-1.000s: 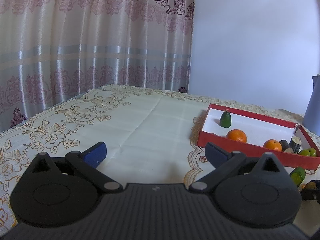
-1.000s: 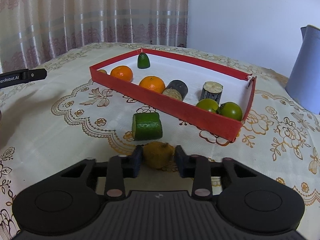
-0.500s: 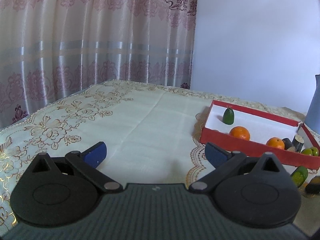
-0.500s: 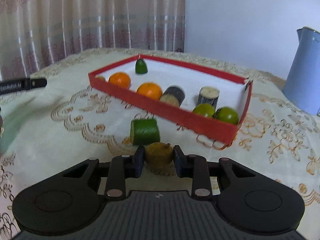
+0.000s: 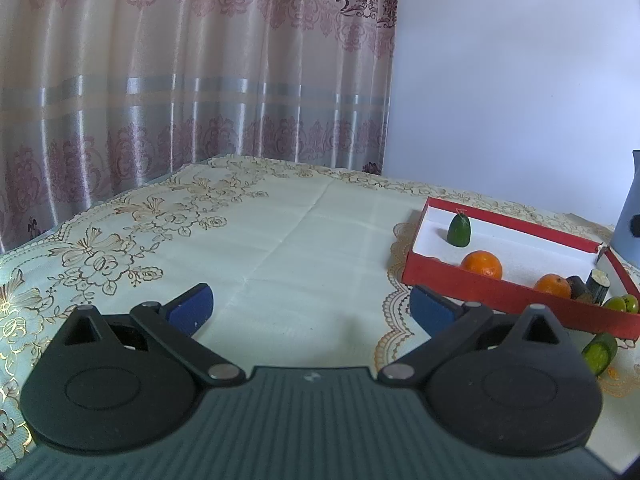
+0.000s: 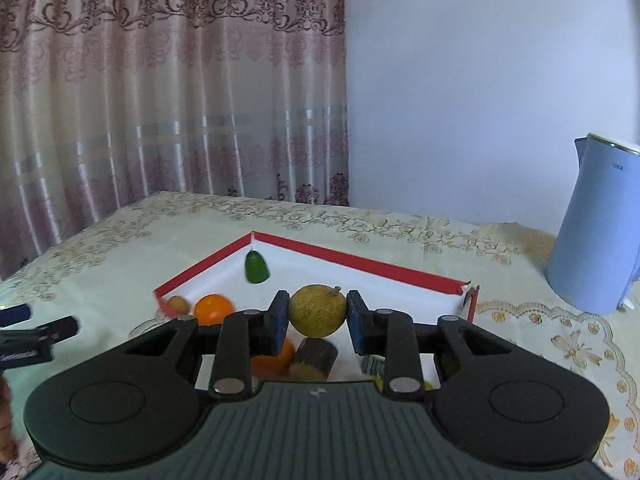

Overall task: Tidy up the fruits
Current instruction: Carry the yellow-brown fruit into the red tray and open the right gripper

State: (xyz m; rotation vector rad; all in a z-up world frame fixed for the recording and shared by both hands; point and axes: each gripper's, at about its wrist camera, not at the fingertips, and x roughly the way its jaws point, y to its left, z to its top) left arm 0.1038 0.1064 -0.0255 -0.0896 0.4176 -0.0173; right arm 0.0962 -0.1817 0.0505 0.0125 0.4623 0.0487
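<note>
My right gripper is shut on a yellow-brown round fruit and holds it in the air above the red tray. The tray holds an orange, a green fruit, a small brown fruit and a dark log-like piece. My left gripper is open and empty above bare tablecloth, left of the tray. In the left wrist view a green piece lies on the cloth in front of the tray.
A blue kettle stands at the right of the table. Curtains hang behind the table's far left edge. The left gripper's tip shows at the left of the right wrist view.
My right gripper has lifted the yellow-brown fruit off the cloth and carried it up over the tray. The left gripper has drawn back a little and stays open.
</note>
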